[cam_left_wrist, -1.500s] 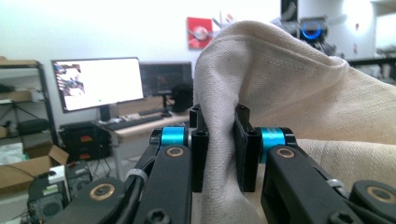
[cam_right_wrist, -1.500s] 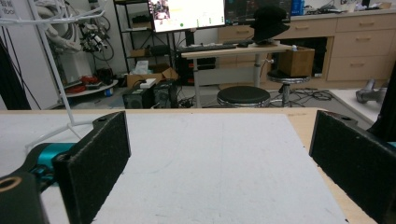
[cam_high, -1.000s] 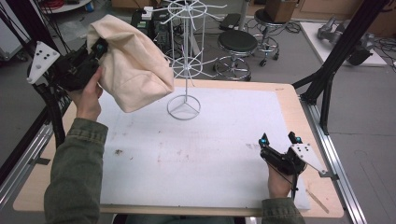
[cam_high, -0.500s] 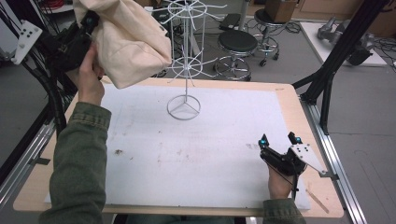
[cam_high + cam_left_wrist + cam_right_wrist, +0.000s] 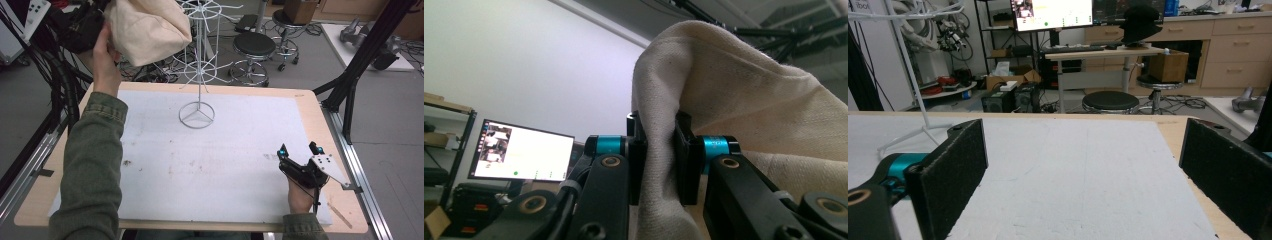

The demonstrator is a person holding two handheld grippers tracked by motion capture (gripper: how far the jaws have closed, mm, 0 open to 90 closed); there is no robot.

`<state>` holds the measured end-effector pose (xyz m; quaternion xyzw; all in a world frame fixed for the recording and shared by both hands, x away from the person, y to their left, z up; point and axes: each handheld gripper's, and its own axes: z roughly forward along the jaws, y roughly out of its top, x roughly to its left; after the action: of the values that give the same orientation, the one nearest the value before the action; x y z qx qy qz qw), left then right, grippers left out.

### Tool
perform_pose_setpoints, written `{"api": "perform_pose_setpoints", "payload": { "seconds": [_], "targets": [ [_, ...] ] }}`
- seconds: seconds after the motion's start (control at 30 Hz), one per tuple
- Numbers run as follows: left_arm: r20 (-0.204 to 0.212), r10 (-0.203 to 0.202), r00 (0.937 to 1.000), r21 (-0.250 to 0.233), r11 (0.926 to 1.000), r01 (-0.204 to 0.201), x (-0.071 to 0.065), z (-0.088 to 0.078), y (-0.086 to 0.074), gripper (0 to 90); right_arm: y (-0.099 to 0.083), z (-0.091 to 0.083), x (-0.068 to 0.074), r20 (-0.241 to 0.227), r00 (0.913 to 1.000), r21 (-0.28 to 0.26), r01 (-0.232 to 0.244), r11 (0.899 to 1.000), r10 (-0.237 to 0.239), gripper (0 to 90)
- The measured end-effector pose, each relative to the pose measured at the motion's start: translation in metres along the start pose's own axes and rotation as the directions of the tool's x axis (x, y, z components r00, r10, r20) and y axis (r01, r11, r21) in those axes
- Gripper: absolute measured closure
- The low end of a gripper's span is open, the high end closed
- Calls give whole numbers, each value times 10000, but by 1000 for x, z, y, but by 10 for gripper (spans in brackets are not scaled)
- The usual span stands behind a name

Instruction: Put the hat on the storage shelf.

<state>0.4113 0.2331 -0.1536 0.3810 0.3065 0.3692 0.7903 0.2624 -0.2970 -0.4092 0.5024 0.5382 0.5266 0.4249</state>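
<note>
Your left claw [image 5: 659,150] is clamped on a fold of the cream cloth bag [image 5: 147,27]; in the left gripper view the two black jaws pinch the fabric between them, and the rest of the bag drapes over to the right of the jaws. In the high view you hold that bag high at the far left, above and beyond the far left corner of the table [image 5: 310,107], with your left hand [image 5: 105,55] just under it. The bag hangs beside the upper arms of the white wire rack [image 5: 199,60], close to them; you cannot tell from these views whether cloth and wire touch. The rack stands upright on its ring base at the far middle of the white mat [image 5: 225,160] that covers the table.

Your right claw [image 5: 300,149] rests at the near right of the mat, jaws spread wide with nothing between them. In the right gripper view its pads stand far apart, looking level across the bare mat toward the rack's foot, a black stool [image 5: 1110,102] and a lit monitor [image 5: 1053,14] beyond.
</note>
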Motion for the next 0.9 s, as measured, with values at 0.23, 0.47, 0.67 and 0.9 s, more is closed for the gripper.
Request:
{"api": "perform_pose_setpoints", "payload": {
  "seconds": [0.23, 0.47, 0.67, 0.9],
  "targets": [
    [-434, -37, 9990, -30, 10000, 36, -7, 16, -3, 797, 0, 0, 1, -28, 10000, 7, 32, 10000, -32, 44],
    [-671, -283, 9973, -116, 9996, 276, -10, 32, -16, 792, 0, 2, 0, -67, 10000, 7, -6, 10000, 6, 45],
    [-804, -6, 9968, 326, 9995, 33, -3, 17, -40, 787, 0, 2, 0, -131, 9999, -24, -25, 10000, 25, 44],
    [-584, 290, 9979, 652, 9976, -252, 1, -14, -67, 786, 1, 1, 0, -88, 9998, -151, -154, 9998, 153, 45]
  ]
}}
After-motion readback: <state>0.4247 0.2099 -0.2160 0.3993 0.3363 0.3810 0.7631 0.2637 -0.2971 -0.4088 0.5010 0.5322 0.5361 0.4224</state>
